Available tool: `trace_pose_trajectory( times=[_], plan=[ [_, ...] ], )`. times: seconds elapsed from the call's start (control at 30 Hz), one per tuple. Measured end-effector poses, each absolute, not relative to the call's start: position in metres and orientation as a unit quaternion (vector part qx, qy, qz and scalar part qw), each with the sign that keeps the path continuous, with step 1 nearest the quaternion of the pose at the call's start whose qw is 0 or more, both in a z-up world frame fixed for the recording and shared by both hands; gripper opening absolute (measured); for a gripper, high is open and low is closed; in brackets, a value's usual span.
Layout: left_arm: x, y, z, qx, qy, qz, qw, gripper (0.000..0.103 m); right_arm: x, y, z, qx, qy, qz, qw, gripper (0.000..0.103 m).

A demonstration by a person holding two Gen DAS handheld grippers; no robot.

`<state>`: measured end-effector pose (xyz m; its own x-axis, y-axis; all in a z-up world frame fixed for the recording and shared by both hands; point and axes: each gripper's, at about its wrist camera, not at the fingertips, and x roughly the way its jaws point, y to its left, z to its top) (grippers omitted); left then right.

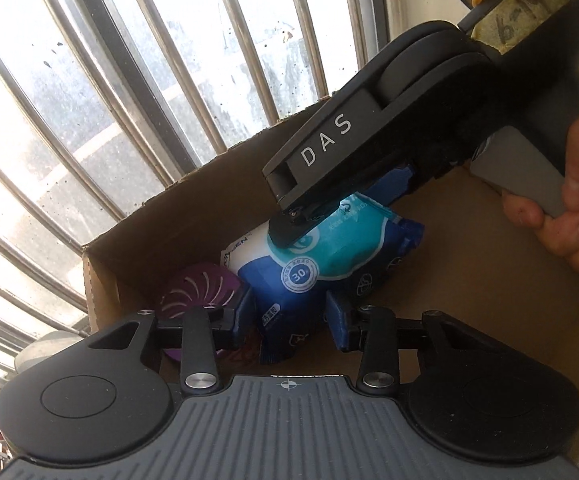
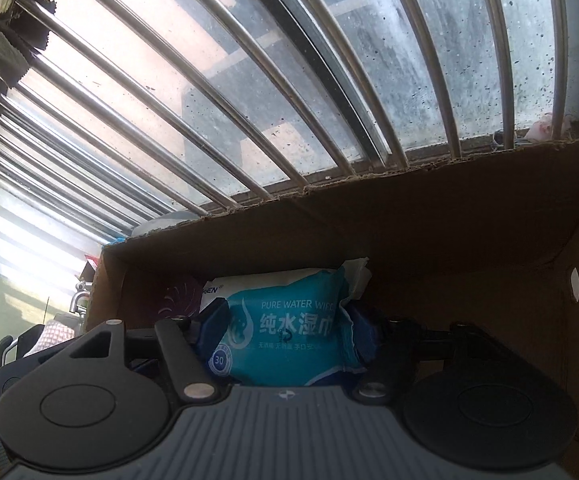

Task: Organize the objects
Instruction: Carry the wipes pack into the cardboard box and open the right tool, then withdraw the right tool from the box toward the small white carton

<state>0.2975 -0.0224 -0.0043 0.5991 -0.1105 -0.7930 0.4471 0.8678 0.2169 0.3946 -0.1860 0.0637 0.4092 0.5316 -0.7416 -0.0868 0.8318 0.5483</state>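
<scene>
Wipes fill the near corner of the cardboard box (image 1: 193, 216), which sits under the barred window (image 1: 89, 80). At far left a purple disc (image 1: 203, 290) leans in the corner, with a white pack (image 2: 219, 290) behind it. Next comes the blue pack (image 1: 293, 300), standing between the blue fingers of the left gripper (image 1: 289, 316); the jaws are partly closed, both pads on its sides as far as the left wrist view shows. Right of that, the teal pack (image 2: 285, 332) is clasped by the right gripper (image 2: 285, 334), jaws about half open and hard against its crinkled ends. Judging by this, the step is setting packs down in the box. Next, each gripper likely needs to let go and lift straight out without dragging a pack along.
</scene>
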Motion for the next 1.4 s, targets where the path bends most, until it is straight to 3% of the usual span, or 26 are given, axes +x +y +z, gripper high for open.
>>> trace_pose_trajectory(
  times=[0.33, 0.53, 0.7, 0.8, 1.1, 1.4],
  plan=[
    [0.294, -0.005, -0.001, 0.152, 0.432, -0.155, 0.875, 0.034, 0.393, -0.179, 0.065, 0.191, 0.502, 0.199, 0.820, 0.072],
    [0.270, -0.005, 0.010, 0.178, 0.398, -0.132, 0.890, 0.041, 0.389, -0.173, 0.070, 0.163, 0.501, 0.183, 0.830, 0.084],
    [0.244, 0.006, 0.031, 0.152, 0.375, -0.134, 0.905, 0.044, 0.369, -0.169, 0.095, 0.091, 0.463, 0.168, 0.866, 0.086],
    [0.225, 0.013, 0.041, 0.132, 0.366, -0.135, 0.911, 0.044, 0.357, -0.180, 0.110, 0.103, 0.450, 0.163, 0.872, 0.087],
    [0.184, -0.010, 0.076, 0.119, 0.321, -0.168, 0.924, 0.053, 0.280, -0.216, 0.159, 0.104, 0.427, 0.160, 0.884, 0.087],
    [0.106, -0.012, 0.053, 0.096, 0.299, -0.194, 0.929, 0.059, 0.177, -0.230, 0.175, 0.085, 0.394, 0.183, 0.896, 0.088]
  ],
)
